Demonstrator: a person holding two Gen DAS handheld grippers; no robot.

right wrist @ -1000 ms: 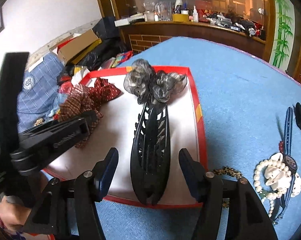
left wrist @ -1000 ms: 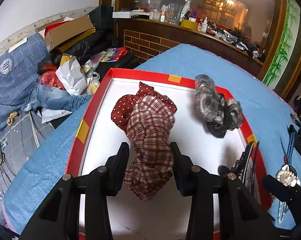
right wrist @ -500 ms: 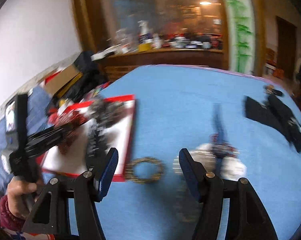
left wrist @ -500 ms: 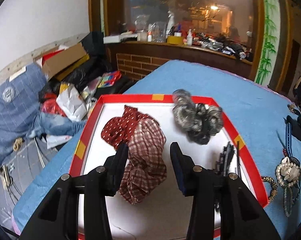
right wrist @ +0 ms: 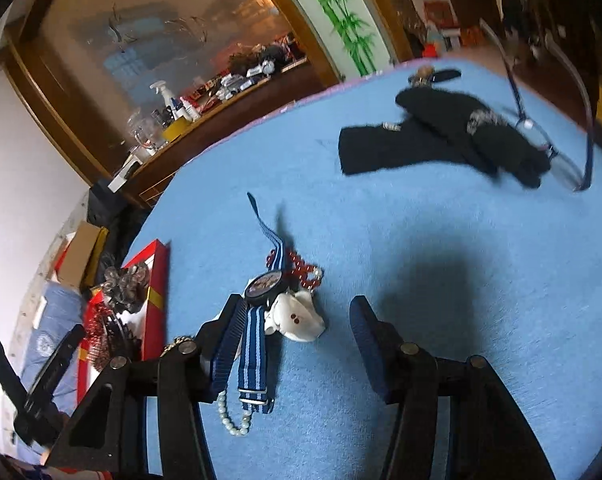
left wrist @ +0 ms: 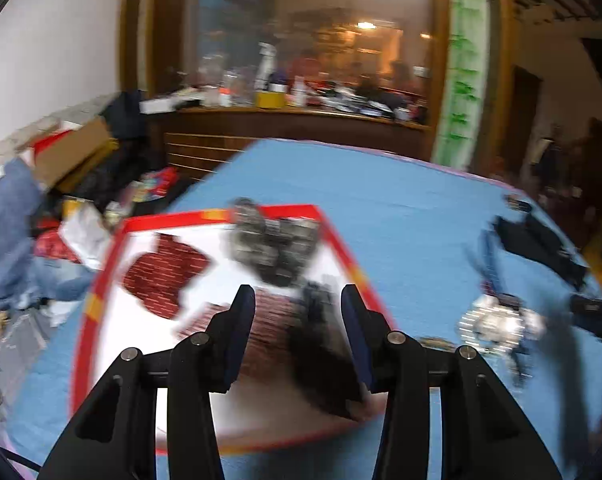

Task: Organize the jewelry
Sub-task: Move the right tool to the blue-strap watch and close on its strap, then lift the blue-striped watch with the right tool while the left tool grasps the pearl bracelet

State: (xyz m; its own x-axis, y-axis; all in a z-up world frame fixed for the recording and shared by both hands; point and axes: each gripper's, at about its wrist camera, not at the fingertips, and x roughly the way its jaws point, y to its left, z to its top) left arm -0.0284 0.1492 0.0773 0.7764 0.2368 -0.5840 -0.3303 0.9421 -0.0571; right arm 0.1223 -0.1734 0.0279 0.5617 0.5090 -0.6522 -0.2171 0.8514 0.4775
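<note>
A red-rimmed white tray (left wrist: 343, 254) on the blue table holds a red plaid scrunchie (left wrist: 163, 274), a grey scrunchie (left wrist: 269, 240) and a black hair clip (left wrist: 321, 344). My left gripper (left wrist: 297, 332) is open and empty above the tray's near side. My right gripper (right wrist: 297, 348) is open and empty over a pile of jewelry: a watch with a blue striped strap (right wrist: 261, 284), a white shell piece (right wrist: 299, 318), red beads (right wrist: 303, 268) and a pearl string (right wrist: 231, 420). The tray shows at the left in the right wrist view (right wrist: 157, 300). The left view is blurred.
Black cloth items (right wrist: 441, 136) and a pair of glasses (right wrist: 549, 136) lie at the far right of the table. A wooden counter with bottles (left wrist: 285, 108) stands behind. Boxes, bags and clothes (left wrist: 61, 184) are piled off the table's left edge.
My right gripper has swung right, from the tray with the black clip to the jewelry pile. My left gripper has pulled back and turned right, away from the plaid scrunchie.
</note>
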